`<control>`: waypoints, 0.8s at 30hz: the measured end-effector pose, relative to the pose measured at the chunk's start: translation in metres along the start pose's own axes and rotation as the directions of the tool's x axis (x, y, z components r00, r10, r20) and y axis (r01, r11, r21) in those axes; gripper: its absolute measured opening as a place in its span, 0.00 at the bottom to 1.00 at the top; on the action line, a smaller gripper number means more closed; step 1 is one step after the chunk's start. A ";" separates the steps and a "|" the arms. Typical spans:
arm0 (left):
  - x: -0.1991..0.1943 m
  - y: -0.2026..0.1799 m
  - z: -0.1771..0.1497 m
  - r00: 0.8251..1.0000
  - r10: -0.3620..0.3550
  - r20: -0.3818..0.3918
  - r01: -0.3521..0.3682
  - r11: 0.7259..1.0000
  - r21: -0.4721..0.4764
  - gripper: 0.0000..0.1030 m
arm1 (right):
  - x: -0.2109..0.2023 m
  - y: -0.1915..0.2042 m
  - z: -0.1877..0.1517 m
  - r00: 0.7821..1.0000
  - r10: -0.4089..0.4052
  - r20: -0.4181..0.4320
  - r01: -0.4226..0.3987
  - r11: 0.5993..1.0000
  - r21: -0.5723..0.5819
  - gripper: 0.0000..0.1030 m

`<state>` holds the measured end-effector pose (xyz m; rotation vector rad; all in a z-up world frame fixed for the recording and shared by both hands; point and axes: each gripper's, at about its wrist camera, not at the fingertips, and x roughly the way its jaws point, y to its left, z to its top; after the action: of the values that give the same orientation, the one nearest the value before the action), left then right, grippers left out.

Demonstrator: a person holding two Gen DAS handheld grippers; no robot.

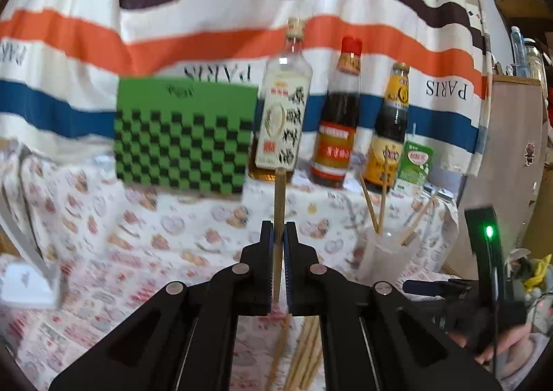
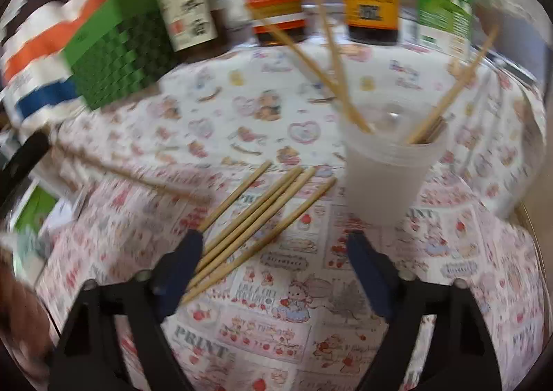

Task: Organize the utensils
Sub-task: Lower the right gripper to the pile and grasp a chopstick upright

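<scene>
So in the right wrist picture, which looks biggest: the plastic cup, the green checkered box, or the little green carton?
1. Plastic cup
2. Green checkered box
3. Green carton

The cup and box look close in size, and the cup sits nearer the camera, so that order is unsure. The carton, farther back, looks smallest.

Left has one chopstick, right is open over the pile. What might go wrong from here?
1. The left gripper pinches its chopstick on a short stretch only; it may swivel or slip.
2. The plastic cup looks light, and the chopsticks in it lean outward. A nudge may tip it.
3. The right gripper may grab several loose chopsticks together.
</scene>
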<state>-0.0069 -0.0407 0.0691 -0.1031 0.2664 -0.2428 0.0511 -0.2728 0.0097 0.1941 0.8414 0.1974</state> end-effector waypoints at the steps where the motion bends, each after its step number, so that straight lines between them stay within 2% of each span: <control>1: -0.002 -0.002 0.000 1.000 0.016 0.022 -0.017 1.000 0.019 0.04 | 0.002 0.001 0.007 1.000 -0.011 -0.009 0.012 1.000 0.023 0.69; 3: -0.007 -0.003 0.002 0.998 0.043 0.055 -0.046 0.998 0.041 0.04 | 0.018 0.003 0.017 0.994 -0.065 -0.086 0.071 0.995 0.067 0.60; 5: -0.010 0.000 0.004 0.997 0.040 0.062 -0.042 0.999 0.031 0.04 | 0.042 0.003 0.025 0.979 -0.068 -0.190 0.089 0.991 0.103 0.48; 8: -0.014 0.006 0.008 0.998 0.018 0.058 -0.017 1.000 -0.010 0.04 | 0.070 -0.003 0.024 0.951 -0.074 -0.302 0.135 0.973 0.186 0.42; 11: -0.021 0.007 0.011 0.995 0.033 0.089 -0.032 0.999 -0.014 0.04 | 0.072 -0.004 0.019 0.957 -0.074 -0.279 0.141 0.963 0.229 0.41; 15: -0.023 0.013 0.013 0.994 0.048 0.093 -0.044 0.998 -0.043 0.04 | 0.084 0.001 0.018 0.944 -0.159 -0.289 0.221 0.955 0.198 0.35; 17: -0.023 0.015 0.014 0.994 0.056 0.094 -0.052 0.998 -0.047 0.04 | 0.096 0.002 0.016 0.933 -0.186 -0.308 0.251 0.950 0.185 0.27; 20: -0.024 0.017 0.014 0.992 0.069 0.101 -0.065 0.997 -0.043 0.04 | 0.098 0.010 0.015 0.928 -0.259 -0.266 0.305 0.941 0.145 0.25; 22: -0.024 0.018 0.014 0.993 0.069 0.100 -0.065 0.997 -0.047 0.04 | 0.104 0.014 0.014 0.927 -0.258 -0.271 0.300 0.946 0.125 0.23; 24: -0.024 0.018 0.014 0.992 0.076 0.097 -0.071 0.996 -0.048 0.04 | 0.105 0.020 0.012 0.922 -0.290 -0.256 0.322 0.942 0.092 0.17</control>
<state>-0.0210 -0.0163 0.0864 -0.1482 0.1771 -0.1581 0.1268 -0.2285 -0.0529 0.1615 1.1142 -0.1340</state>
